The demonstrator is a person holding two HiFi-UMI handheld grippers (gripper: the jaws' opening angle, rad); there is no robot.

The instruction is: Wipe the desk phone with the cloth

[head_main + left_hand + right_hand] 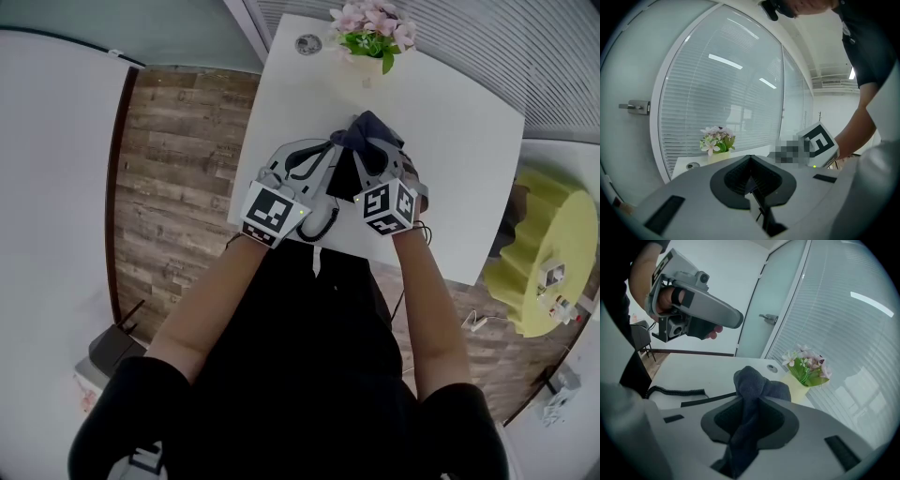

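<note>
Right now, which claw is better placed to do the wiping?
Right. The right claw grips the cloth over the table, near the coiled cord. The left claw is shut, empty and aimed at the blinds.

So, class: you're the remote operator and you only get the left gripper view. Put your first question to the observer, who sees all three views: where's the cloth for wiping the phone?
Observer: The dark cloth is clamped in the right gripper's jaws.
Operator: Any sign of the phone?
Observer: A black coiled cord lies on the white table, apart from the cloth.
Operator: Where's my gripper?
Observer: The left gripper is held in the air above the table, clear of the cord.
</note>
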